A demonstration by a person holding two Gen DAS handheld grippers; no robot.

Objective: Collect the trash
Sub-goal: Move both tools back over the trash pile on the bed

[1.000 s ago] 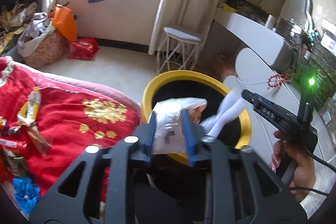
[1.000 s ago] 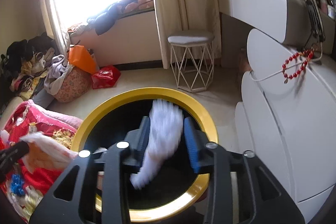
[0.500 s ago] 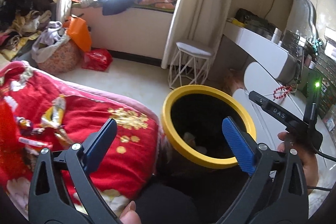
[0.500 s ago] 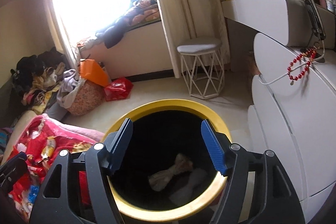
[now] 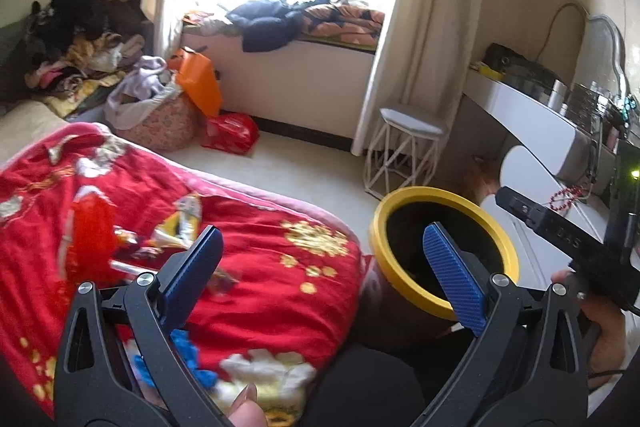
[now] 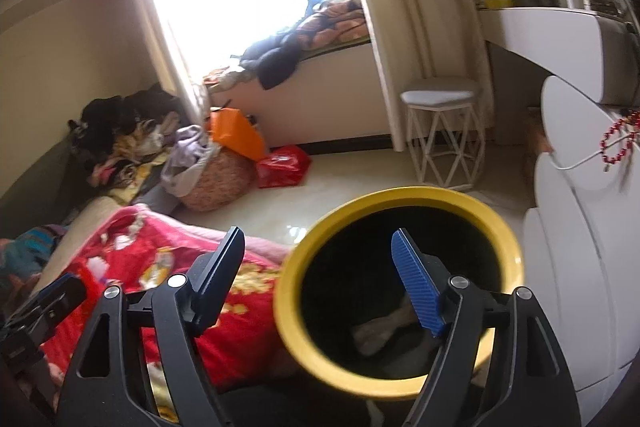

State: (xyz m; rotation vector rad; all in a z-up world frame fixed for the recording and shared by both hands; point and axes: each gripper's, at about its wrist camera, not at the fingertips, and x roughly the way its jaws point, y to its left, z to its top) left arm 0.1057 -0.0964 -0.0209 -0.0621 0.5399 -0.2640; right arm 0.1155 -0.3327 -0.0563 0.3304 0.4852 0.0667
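Observation:
A black bin with a yellow rim (image 5: pixel 440 195) stands by the bed; it also shows in the right wrist view (image 6: pixel 400 193). Pale crumpled trash (image 6: pixel 384 331) lies inside it. My left gripper (image 5: pixel 320 267) is open and empty, over the edge of the red blanket (image 5: pixel 256 275). Wrappers (image 5: pixel 180 231) and a red piece (image 5: pixel 90 235) lie on the blanket; a blue scrap (image 5: pixel 188 351) lies near my left finger. My right gripper (image 6: pixel 318 275) is open and empty, above the bin's left rim.
A white wire stool (image 5: pixel 408 147) stands by the curtain. A white dresser (image 6: pixel 580 267) with red beads (image 6: pixel 618 143) is right of the bin. A basket of clothes (image 5: pixel 160 115), an orange bag (image 5: pixel 198 83) and a red bag (image 5: pixel 230 133) sit on the floor.
Both grippers opened and dropped their trash into the bin. Both have since swung left towards the bed, the left one further.

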